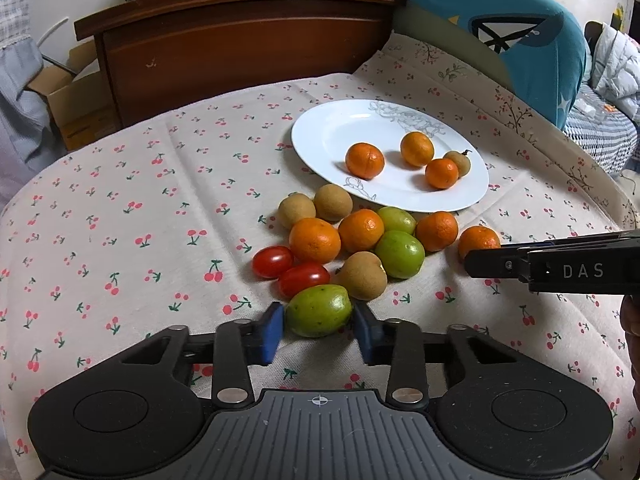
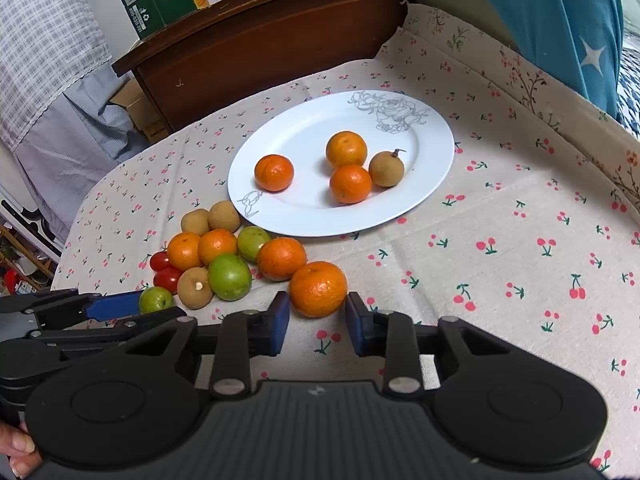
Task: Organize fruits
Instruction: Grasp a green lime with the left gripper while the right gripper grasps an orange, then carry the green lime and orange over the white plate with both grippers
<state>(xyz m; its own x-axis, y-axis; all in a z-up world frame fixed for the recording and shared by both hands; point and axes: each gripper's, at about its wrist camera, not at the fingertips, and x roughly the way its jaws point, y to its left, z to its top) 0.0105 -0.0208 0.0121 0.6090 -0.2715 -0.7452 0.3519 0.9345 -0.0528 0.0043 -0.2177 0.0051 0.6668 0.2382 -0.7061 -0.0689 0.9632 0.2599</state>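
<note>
1. On a cherry-print cloth (image 1: 120, 208), loose fruit heaped just in front of a white plate (image 1: 320, 136) already carrying three oranges and one brown fruit.
2. Left claw (image 1: 319, 322) clamped on a green fruit (image 1: 319, 311) at the near edge of the heap, blue pads (image 1: 273, 328) pressed to both sides.
3. Right claw (image 2: 317, 320) closed around an orange (image 2: 318, 289) at the heap's right end; pads at its flanks, firm contact hard to confirm.
4. Likely risks: round fruit squirting out from a shallow grip, or neighbours such as the brown fruit (image 1: 362, 275) and red tomatoes (image 1: 304, 278) rolling away when nudged during lifting.
5. Undersides of both gripped fruits hidden; only a fingertip of the person (image 2: 18, 446) visible, cut off at the frame corner.
</note>
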